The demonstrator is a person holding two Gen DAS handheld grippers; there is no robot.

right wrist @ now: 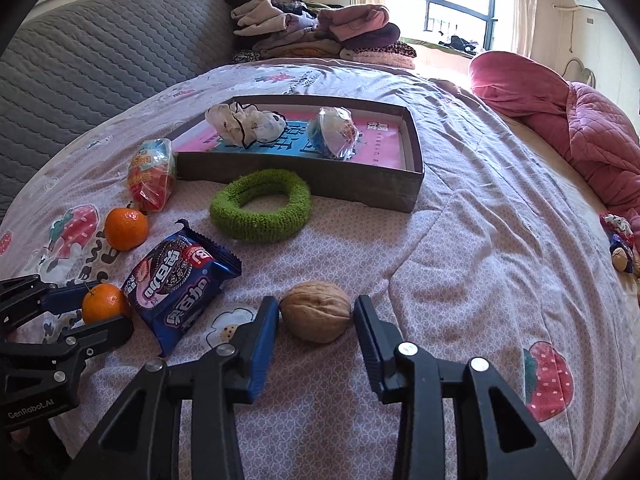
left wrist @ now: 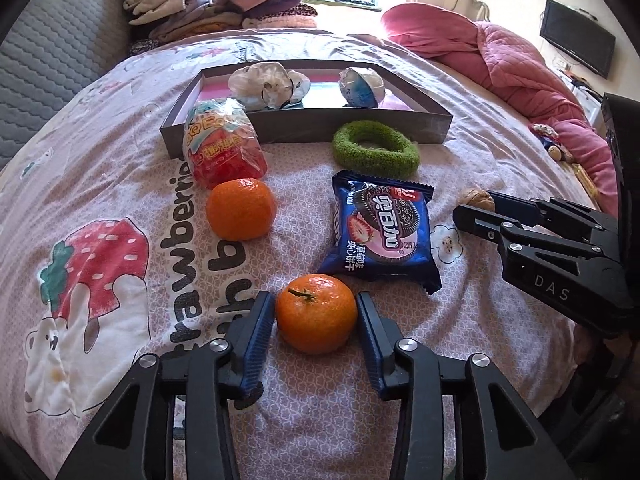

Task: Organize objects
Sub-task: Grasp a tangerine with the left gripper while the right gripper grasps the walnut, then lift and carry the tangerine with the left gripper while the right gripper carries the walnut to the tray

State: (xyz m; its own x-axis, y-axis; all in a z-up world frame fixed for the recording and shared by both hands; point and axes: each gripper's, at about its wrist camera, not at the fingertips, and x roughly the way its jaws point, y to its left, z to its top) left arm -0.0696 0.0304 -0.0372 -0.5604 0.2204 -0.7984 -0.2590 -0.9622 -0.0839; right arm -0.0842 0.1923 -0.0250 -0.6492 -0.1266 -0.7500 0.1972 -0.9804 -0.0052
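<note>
On the bedspread lie two mandarins, a walnut, a blue cookie packet (left wrist: 384,228), a green fuzzy ring (left wrist: 376,148) and a red snack bag (left wrist: 224,148). My left gripper (left wrist: 314,300) has its blue pads against both sides of the near mandarin (left wrist: 316,318), which rests on the bed. The other mandarin (left wrist: 241,209) sits farther back to the left. In the right wrist view my right gripper (right wrist: 316,304) is closed on the walnut (right wrist: 316,312), pads touching each end. Behind stands a shallow dark box (left wrist: 304,128) holding a crumpled white cloth (left wrist: 268,82) and a blue-white wrapped ball (left wrist: 362,86).
A pile of folded clothes (left wrist: 216,4) lies at the back of the bed beside a grey quilted backrest (left wrist: 48,68). A pink quilt (left wrist: 500,48) is bunched along the right side. A small toy (right wrist: 620,240) lies near the right edge.
</note>
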